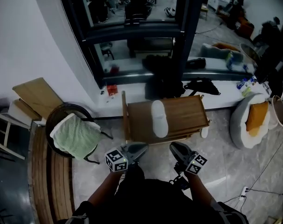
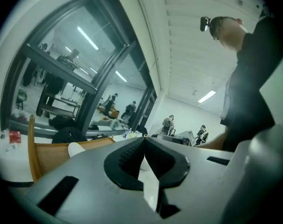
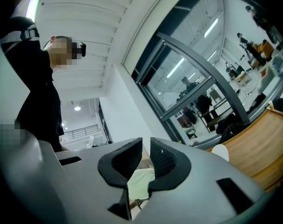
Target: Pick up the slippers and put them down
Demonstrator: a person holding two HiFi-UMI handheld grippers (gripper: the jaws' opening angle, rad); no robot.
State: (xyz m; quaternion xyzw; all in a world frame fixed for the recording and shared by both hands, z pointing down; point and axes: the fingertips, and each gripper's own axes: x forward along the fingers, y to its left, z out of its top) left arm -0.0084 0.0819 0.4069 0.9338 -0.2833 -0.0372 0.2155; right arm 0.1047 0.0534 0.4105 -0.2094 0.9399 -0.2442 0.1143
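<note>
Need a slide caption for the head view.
Left gripper and right gripper, both shut and empty, face a wooden rack with one white slipper on top.

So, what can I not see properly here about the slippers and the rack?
- Head view: a white bit beside the wooden rack is mostly hidden by the rack; slipper or not is unclear.
- Left gripper view: the left tongs cover the white slipper except its tip.
- Right gripper view: the right tongs cover it likewise.
- Head view: the red item on the sill is too small to name.
</note>
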